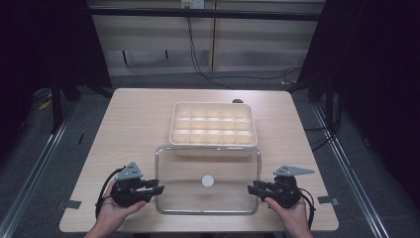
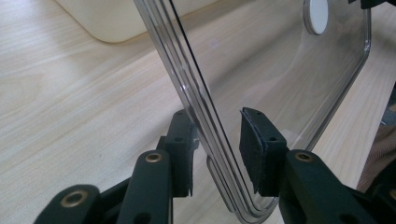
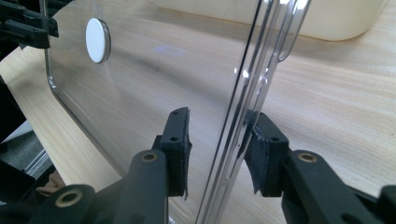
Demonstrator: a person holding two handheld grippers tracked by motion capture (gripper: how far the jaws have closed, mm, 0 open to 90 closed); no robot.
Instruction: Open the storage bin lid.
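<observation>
left gripper (image 1: 157, 187) and right gripper (image 1: 251, 188) — both released, pads astride the clear lid's (image 1: 208, 198) side rims

Small dark object (image 1: 237, 101) behind tray (image 1: 214, 141), unidentifiable

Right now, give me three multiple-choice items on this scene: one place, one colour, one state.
1. Where does the clear rectangular plastic lid lie?
A) on the person's side of the cream plastic compartment tray
B) behind that tray
C) on the floor
2. What colour is the small round disc on the lid?
A) red
B) white
C) black
3. How are the left gripper's fingers?
A) shut on the tray
B) open, with the lid's rim between them
C) shut on nothing

Answers:
1 A: the high view shows the lid between the tray and the hands.
2 B: the disc reads white.
3 B: one pad stands clear of the rim.
</observation>
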